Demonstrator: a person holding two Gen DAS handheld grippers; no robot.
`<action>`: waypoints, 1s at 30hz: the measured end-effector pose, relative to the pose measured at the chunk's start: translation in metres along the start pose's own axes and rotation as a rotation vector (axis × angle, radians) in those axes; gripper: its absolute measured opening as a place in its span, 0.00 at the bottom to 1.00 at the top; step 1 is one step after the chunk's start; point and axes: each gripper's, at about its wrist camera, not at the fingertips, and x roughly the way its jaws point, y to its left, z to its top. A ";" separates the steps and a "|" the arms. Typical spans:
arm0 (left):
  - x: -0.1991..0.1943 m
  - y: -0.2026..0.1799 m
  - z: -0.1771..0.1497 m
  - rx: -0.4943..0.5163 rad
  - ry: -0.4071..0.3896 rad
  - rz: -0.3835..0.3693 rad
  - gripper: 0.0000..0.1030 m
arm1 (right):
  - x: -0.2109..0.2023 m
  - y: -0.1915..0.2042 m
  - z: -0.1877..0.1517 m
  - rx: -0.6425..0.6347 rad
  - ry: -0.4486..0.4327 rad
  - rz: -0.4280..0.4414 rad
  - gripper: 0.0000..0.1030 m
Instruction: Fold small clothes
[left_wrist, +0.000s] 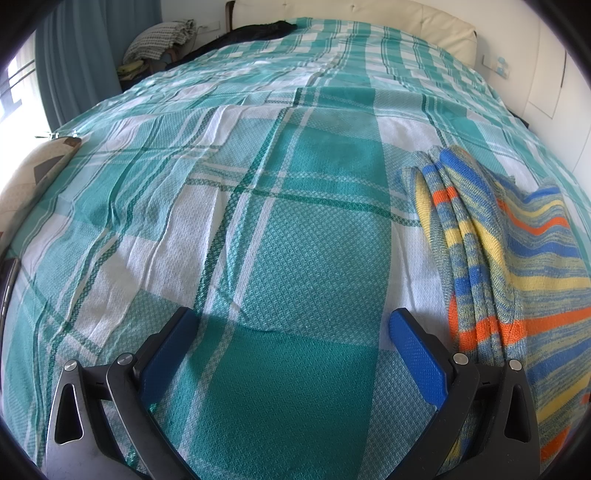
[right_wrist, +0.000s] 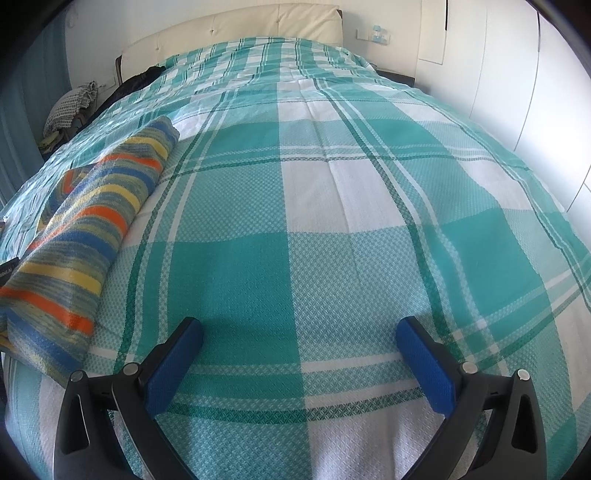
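Note:
A striped knit garment (left_wrist: 517, 266) in blue, yellow, orange and grey lies folded on the teal-and-white plaid bedspread (left_wrist: 295, 229). In the left wrist view it is at the right, just beside the right finger. In the right wrist view the garment (right_wrist: 85, 229) lies at the left as a long folded bundle, apart from the fingers. My left gripper (left_wrist: 295, 332) is open and empty over bare bedspread. My right gripper (right_wrist: 299, 339) is open and empty over the bedspread (right_wrist: 332, 221).
A cream padded headboard (right_wrist: 236, 26) stands at the far end of the bed. Dark clothing (left_wrist: 258, 31) lies near it, and a pile of patterned cloth (left_wrist: 159, 40) sits off the bed's left side. White wardrobe doors (right_wrist: 517, 74) run along the right. A curtain (left_wrist: 74, 55) hangs at left.

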 end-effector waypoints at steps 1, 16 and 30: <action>0.000 0.000 0.000 0.000 0.000 0.000 1.00 | 0.000 -0.001 0.000 0.004 -0.002 0.006 1.00; -0.001 0.000 -0.001 -0.002 -0.007 -0.002 1.00 | 0.000 -0.006 0.000 0.021 -0.013 0.038 1.00; -0.054 0.039 0.010 0.010 0.174 -0.290 0.99 | -0.017 -0.044 0.003 0.151 -0.040 0.318 1.00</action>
